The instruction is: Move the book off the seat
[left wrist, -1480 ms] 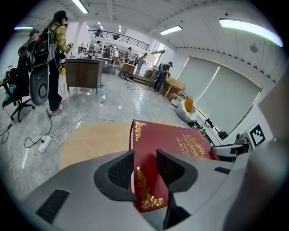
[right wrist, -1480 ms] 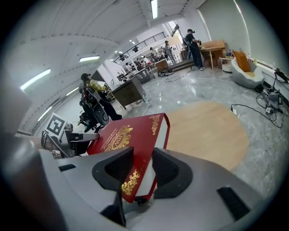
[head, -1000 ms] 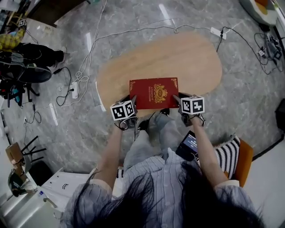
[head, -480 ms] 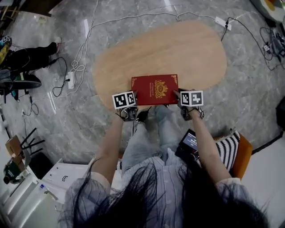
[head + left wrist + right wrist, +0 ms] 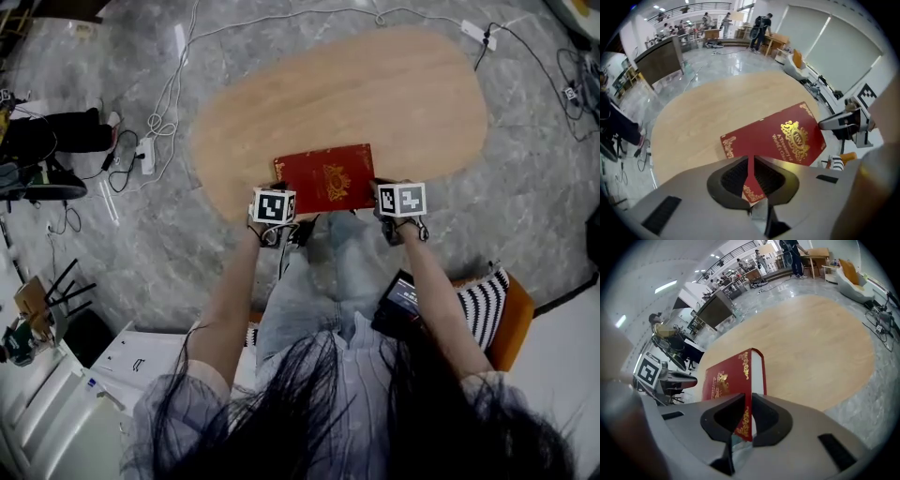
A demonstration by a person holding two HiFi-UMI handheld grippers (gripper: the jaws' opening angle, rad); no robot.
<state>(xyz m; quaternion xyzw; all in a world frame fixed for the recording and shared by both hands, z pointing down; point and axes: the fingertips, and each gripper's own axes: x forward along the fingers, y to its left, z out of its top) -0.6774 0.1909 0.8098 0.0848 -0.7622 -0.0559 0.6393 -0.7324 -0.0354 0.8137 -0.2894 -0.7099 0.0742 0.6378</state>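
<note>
The red book, its cover stamped with a gold crest and gold corner ornaments, was at the near edge of the oval wooden desk, cover up, its long side toward the person. The left tongs had just been closing and were clenched on the book's near left corner, the red cover pinched between the dark pads. The right tongs had likewise just been closing and gripped the near right corner, beside the white page block. Both tongs pointed steeply down, one at each end of the book's near side, their marker cubes facing up. Behind them were the person's forearms and jeans-clad legs. The desk stood on a grey marble floor. White cables and a power strip lay on the floor left of the desk.
</note>
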